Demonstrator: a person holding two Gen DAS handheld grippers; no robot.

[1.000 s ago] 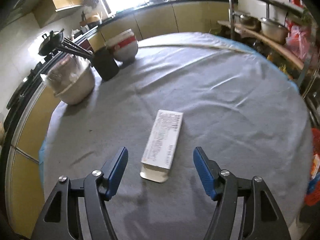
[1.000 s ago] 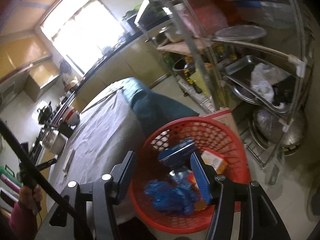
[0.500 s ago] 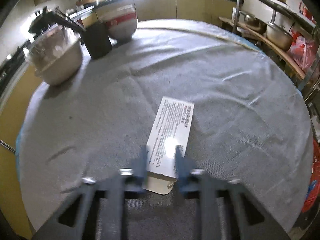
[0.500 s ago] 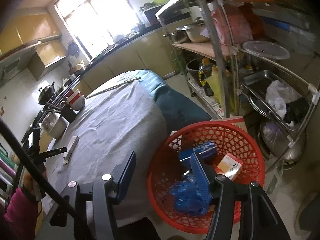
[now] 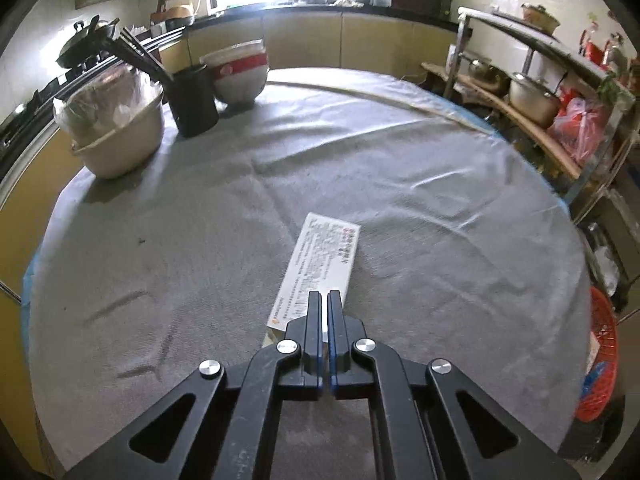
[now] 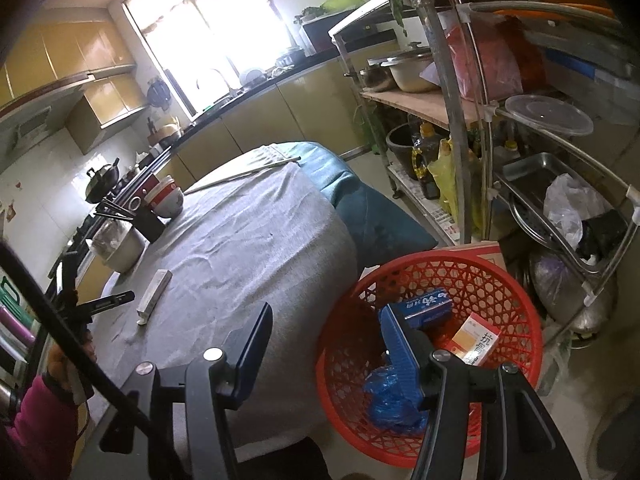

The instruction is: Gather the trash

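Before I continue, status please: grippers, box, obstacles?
Left gripper shut at white box, near end, grip unclear. Right gripper open, empty, over red basket. Nothing blocking.

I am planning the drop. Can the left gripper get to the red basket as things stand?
Probably yes, after a carry across. The grey cloth between the left gripper and the red basket is bare, and the basket is open-topped. Only the right gripper, open near it, might obstruct.

Long flat white carton (image 5: pixel 324 268) with tiny print on its top face, lying flat on the grey-clothed bench (image 5: pixel 400 184), near the front edge. Red mesh basket (image 6: pixel 460 280) on the floor off the bench's right edge already holds a blue box (image 6: pixel 426 307), an orange-and-white box (image 6: pixel 478 340) and crumpled blue plastic (image 6: pixel 394 400).
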